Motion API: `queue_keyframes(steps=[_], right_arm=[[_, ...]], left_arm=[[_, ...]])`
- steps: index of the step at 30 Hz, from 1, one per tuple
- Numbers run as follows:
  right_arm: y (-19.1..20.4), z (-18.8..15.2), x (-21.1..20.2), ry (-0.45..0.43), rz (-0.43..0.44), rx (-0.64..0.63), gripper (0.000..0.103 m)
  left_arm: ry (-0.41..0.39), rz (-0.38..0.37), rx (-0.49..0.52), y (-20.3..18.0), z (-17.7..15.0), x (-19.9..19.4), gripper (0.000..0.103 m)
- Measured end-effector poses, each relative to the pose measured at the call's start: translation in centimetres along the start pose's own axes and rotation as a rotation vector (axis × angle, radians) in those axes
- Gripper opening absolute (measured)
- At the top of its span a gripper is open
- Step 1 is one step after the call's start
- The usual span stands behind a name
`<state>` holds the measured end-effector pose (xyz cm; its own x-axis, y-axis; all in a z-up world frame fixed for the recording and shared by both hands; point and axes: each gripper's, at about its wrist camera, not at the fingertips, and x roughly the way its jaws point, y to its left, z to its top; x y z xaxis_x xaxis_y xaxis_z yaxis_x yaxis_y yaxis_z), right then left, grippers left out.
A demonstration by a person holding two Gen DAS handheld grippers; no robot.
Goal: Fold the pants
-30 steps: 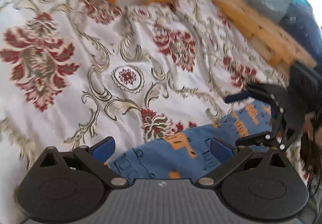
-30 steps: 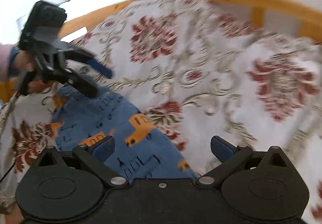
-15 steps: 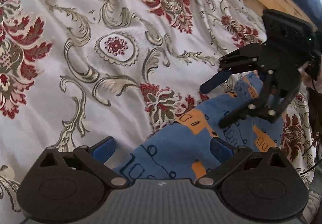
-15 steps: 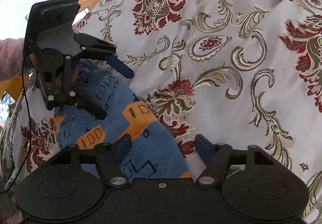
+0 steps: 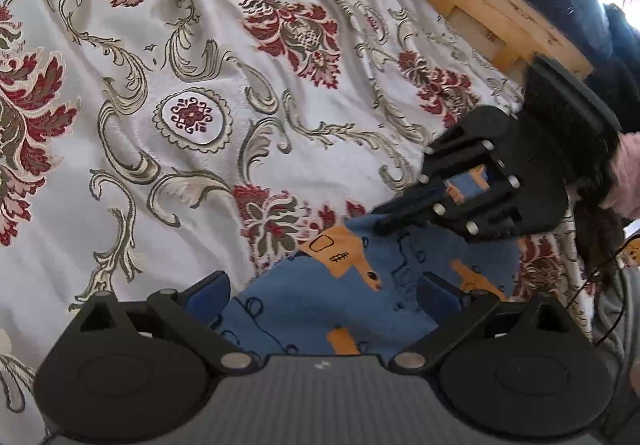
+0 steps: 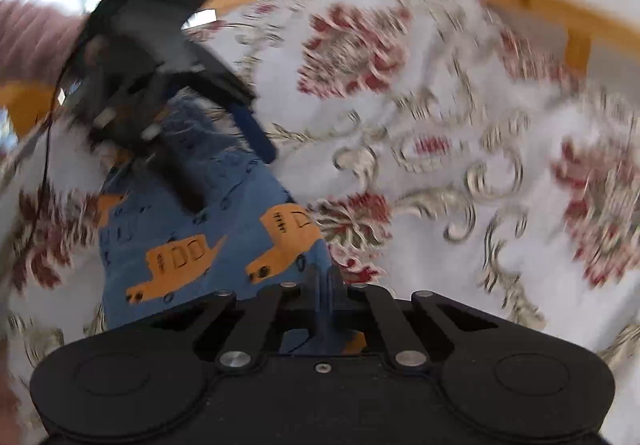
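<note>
Right gripper (image 6: 325,285): the jaws are pressed together on an edge of the pants (image 6: 192,245), with blue fabric visible behind the closed fingertips. Half a second ago these jaws were only partly closed, and one second ago they stood wide apart. The grip has therefore just been completed. The right wrist view is motion-blurred, which suggests this gripper is moving.

Left gripper (image 5: 324,289): the jaws are spread, with the pants lying between and under the two fingers. No fabric is pinched. This spacing matches both earlier frames.

Pants: blue fabric printed with orange vehicles, lying bunched on the floral bedspread (image 5: 192,149), at the near edge of the bedspread relative to the wooden bed frame (image 5: 472,1). In the left wrist view, the right gripper sits on the far corner of the pants; half a second ago its fingers were still apart above that corner.

Judgement: one edge is now secured, so a fold or a straightening pull can begin on that side. The left gripper must still close on its own portion of the pants before both edges can be lifted together.

Background: a pink sleeve (image 5: 628,173) is visible behind the right gripper.
</note>
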<state>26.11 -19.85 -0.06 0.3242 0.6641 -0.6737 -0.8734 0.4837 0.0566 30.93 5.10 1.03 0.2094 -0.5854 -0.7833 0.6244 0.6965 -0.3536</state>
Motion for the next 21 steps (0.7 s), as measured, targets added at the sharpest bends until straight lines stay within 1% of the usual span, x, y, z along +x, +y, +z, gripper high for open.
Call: queue_keyframes(steps=[4,6,8,10,12,13,17,19,21], right_arm=[[4.8,-1.6,-1.9,-0.038,-0.093,-0.16,0.002],[7.2,-2.7,-2.2,-0.04,-0.12,-0.221,0.002],[9.2,-4.0,-2.3,-0.037,-0.137,-0.285,0.002],[10.6,-5.0,-2.1,-0.036,-0.141,-0.307,0.002],[11.3,-5.8,-2.0,-0.038,-0.145,-0.303,0.002],[11.6,-6.1,-1.8,-0.041,-0.149,-0.291,0.002],[11.7,-6.8,-1.7,-0.057,-0.165,-0.257,0.002],[11.9,-7.1,-1.8,-0.064,-0.168,-0.245,0.002],[12.2,-7.4,-1.7,-0.066,-0.176,-0.253,0.002]], left_arm=[[-0.013,-0.038,-0.052,0.1,-0.3,-1.5,0.102],[-0.012,-0.047,-0.09,0.2,-0.3,-2.0,0.102],[-0.014,-0.072,-0.149,0.5,-0.3,-2.5,0.102],[0.002,-0.059,-0.215,0.8,0.0,-2.4,0.101],[0.023,-0.043,-0.275,0.9,0.5,-2.1,0.099],[0.036,-0.033,-0.29,0.8,0.7,-1.8,0.098],[0.072,-0.034,-0.27,-1.0,1.4,-0.7,0.095],[0.095,-0.033,-0.244,-2.2,1.3,0.0,0.089],[0.121,-0.013,-0.205,-3.7,1.0,1.0,0.085]])
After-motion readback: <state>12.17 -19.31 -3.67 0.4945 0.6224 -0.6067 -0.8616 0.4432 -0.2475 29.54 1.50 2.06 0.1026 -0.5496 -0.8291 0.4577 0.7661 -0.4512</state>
